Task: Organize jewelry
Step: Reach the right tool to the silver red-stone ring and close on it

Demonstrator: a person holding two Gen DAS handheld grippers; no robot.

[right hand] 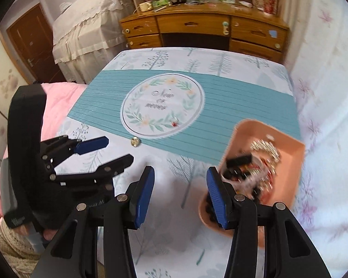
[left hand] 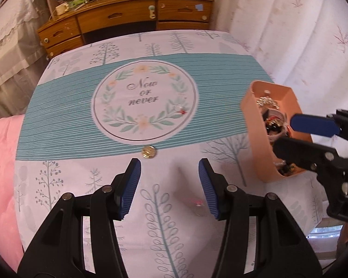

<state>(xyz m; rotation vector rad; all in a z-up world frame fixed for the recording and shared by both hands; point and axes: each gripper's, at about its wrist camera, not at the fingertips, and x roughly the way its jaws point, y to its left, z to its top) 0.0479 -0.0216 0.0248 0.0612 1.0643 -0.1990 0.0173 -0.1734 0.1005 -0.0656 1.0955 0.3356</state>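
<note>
Holding both my left gripper (left hand: 169,169) and right gripper (right hand: 181,178) wide and empty, I see a round gold brooch (left hand: 149,151) on bare printed tablecloth (left hand: 69,97), well left of the peach plastic jewelry tray (left hand: 257,143) at the cloth's right edge.

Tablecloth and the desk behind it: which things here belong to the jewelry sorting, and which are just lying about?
Belongs to the job:
- gold brooch
- small ring with red stone
- peach tray holding jewelry
- left gripper and right gripper, both open and empty

Just lying about:
- wooden desk and its clutter
- pink bedding
- curtain
</note>
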